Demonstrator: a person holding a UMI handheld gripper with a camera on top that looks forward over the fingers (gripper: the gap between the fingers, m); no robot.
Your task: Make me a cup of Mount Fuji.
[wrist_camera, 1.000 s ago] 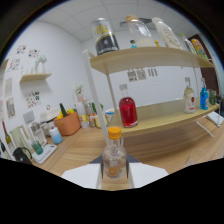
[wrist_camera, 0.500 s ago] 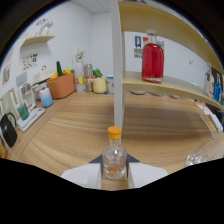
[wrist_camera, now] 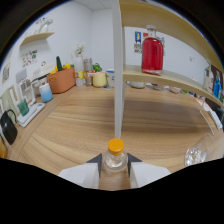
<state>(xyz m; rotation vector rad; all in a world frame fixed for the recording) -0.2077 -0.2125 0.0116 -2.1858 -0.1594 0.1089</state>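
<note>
Swung nearer the red jar (wrist_camera: 152,54); gripper (wrist_camera: 115,167) clamped on the small bottle (wrist_camera: 115,159) (slick, breakable glass, I'd guess), keep gripping its shoulders.

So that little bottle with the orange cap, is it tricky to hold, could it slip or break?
The small bottle looks like clear glass, so probably smooth and slippery, and breakable if dropped on the wooden counter. The gripper fingers press both its sides below the cap, so it seems held securely. It is narrow and upright, so it would likely tip easily once set down.
</note>
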